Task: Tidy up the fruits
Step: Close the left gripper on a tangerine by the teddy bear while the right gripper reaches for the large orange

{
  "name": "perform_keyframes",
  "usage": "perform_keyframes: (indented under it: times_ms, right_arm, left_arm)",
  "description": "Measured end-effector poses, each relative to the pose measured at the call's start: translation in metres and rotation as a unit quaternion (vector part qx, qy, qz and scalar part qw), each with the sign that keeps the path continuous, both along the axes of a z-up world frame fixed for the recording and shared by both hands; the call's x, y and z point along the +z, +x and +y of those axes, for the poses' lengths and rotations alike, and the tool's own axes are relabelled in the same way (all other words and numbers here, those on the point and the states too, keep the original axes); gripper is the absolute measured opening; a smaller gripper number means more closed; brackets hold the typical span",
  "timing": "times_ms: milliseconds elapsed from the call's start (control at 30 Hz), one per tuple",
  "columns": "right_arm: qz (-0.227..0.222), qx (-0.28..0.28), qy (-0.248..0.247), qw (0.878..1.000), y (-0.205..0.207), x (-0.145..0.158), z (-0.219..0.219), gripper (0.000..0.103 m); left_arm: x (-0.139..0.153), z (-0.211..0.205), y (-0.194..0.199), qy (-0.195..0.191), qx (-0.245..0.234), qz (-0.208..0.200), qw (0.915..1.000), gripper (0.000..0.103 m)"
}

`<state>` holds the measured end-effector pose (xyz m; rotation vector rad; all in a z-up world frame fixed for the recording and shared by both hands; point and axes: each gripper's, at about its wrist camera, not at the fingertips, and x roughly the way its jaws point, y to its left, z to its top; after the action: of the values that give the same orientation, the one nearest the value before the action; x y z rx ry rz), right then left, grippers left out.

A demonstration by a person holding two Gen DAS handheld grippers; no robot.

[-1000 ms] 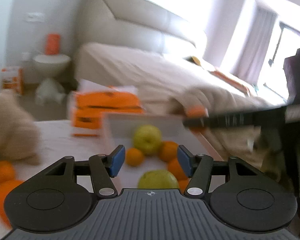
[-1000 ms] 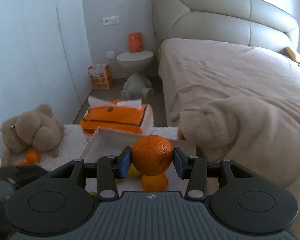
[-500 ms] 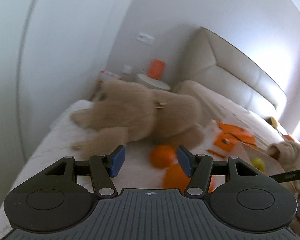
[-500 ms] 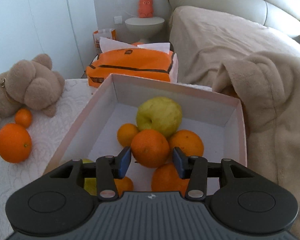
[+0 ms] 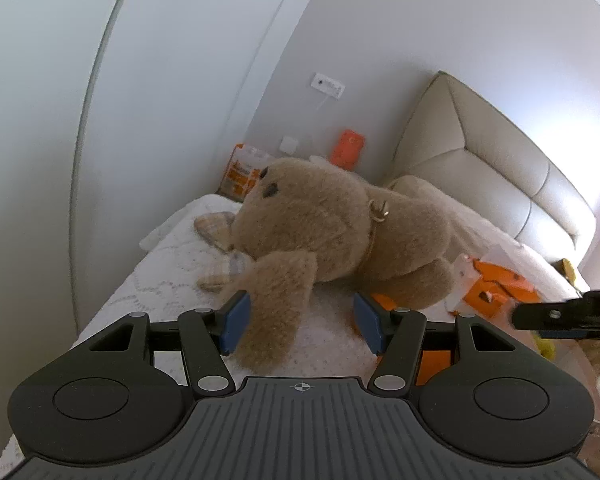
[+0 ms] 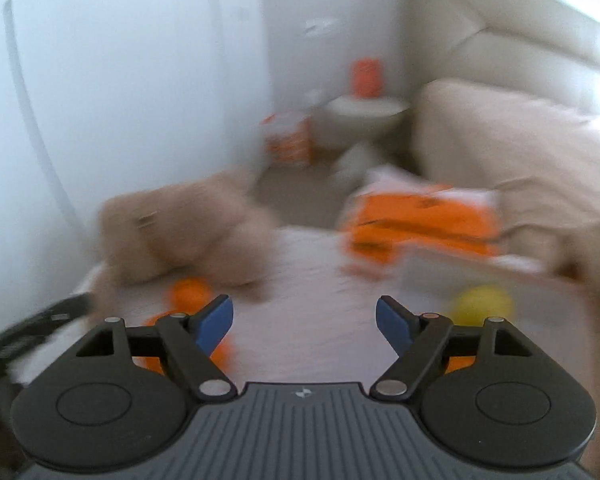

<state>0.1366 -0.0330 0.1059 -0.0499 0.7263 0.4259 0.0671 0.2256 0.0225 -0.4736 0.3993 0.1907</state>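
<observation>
Holding my left tongs spread wide with nothing in them, low over the white quilted desk, and the fluffy tan teddy bear has one paw poking between the blue pads. A round orange fruit peeks out behind the right pad, against the bear. My right tongs are released too, and that view is blurry: two oranges beside the bear, a yellow-green apple in the white cardboard box, and an orange tissue pack behind it.
</observation>
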Motion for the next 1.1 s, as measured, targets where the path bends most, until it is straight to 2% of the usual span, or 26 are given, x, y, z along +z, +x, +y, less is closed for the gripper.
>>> perform_keyframes:
  times_ms: [233,367,467,533,633,700,867,1100]
  right_arm:
    - [0.049,0.003,0.0,0.999,0.027,-0.027,0.06,0.079]
    - [0.05,-0.001,-0.021,0.999,0.042,-0.033,0.081,0.079]
    - [0.062,0.014,-0.046,0.997,0.053,-0.039,0.099,0.071]
    - [0.082,0.021,-0.046,0.995,0.059,-0.044,0.108,0.064]
    - [0.101,0.023,-0.053,0.993,0.065,-0.051,0.119,0.061]
    - [0.108,0.021,-0.068,0.992,0.066,-0.058,0.126,0.051]
    - [0.115,0.027,-0.06,0.991,0.053,-0.058,0.113,0.048]
    - [0.102,0.051,-0.013,0.993,0.0,-0.042,0.061,0.059]
  left_arm:
    - [-0.006,-0.001,0.005,0.017,0.015,0.024,0.9995,0.062]
    - [-0.008,-0.003,0.006,0.025,0.012,0.032,0.9991,0.062]
    - [-0.007,-0.004,0.005,0.028,0.013,0.033,0.999,0.062]
    - [-0.007,-0.003,0.006,0.027,0.013,0.034,0.999,0.062]
    - [-0.008,-0.003,0.006,0.026,0.011,0.038,0.9989,0.062]
    - [-0.009,-0.002,0.007,0.024,0.01,0.039,0.9989,0.062]
    - [-0.009,0.001,0.006,0.014,0.009,0.038,0.9992,0.062]
    - [-0.009,-0.002,0.006,0.014,0.0,0.032,0.9994,0.062]
